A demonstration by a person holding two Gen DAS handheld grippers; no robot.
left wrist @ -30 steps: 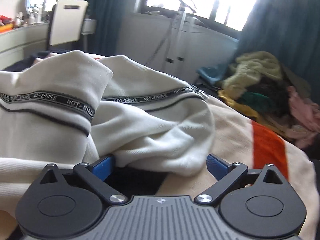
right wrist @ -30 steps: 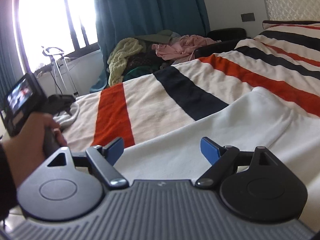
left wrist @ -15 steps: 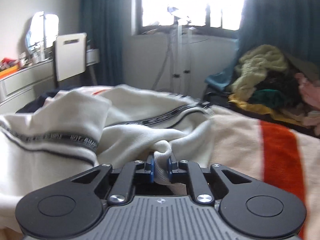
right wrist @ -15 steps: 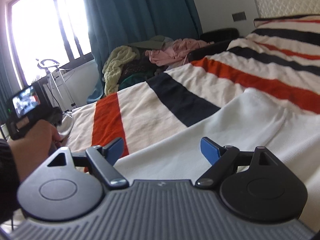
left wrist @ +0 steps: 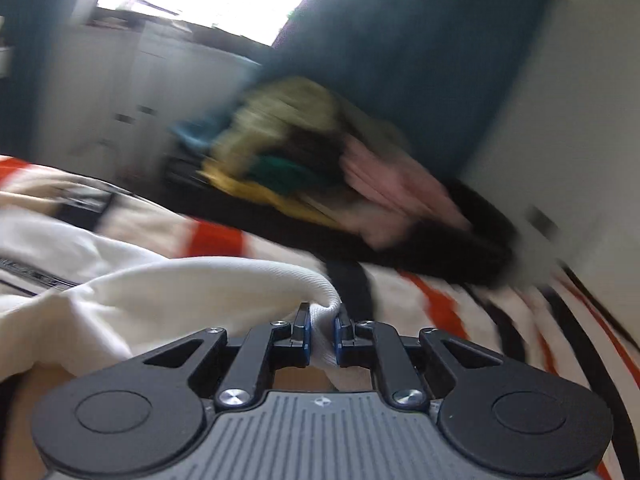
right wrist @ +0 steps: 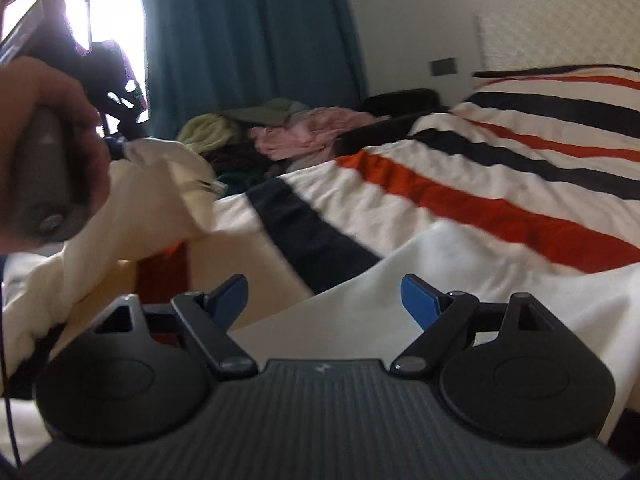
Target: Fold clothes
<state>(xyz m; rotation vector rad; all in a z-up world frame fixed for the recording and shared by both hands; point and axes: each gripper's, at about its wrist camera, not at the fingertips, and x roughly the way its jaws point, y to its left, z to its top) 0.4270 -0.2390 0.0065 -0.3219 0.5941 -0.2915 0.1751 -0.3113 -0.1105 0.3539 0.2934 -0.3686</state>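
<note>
A cream sweater [left wrist: 172, 300] with a black lettered band lies on the striped bed. My left gripper [left wrist: 320, 334] is shut on a bunched edge of it and holds it lifted above the bed. In the right wrist view the lifted sweater [right wrist: 152, 200] hangs from the left gripper at the upper left, held by a hand. My right gripper [right wrist: 324, 296] is open and empty, low over a flat white part of the sweater [right wrist: 460, 280] on the bed.
The bed cover [right wrist: 460, 184] has orange and black stripes. A pile of mixed clothes [left wrist: 312, 160] sits on a dark chair past the bed, also in the right wrist view [right wrist: 280, 136]. Teal curtains [right wrist: 248, 40] and a bright window stand behind.
My left gripper closed on the sweater's edge, then lifted it and swung right; its view is now blurred. My right gripper stayed open and shifted slightly.
</note>
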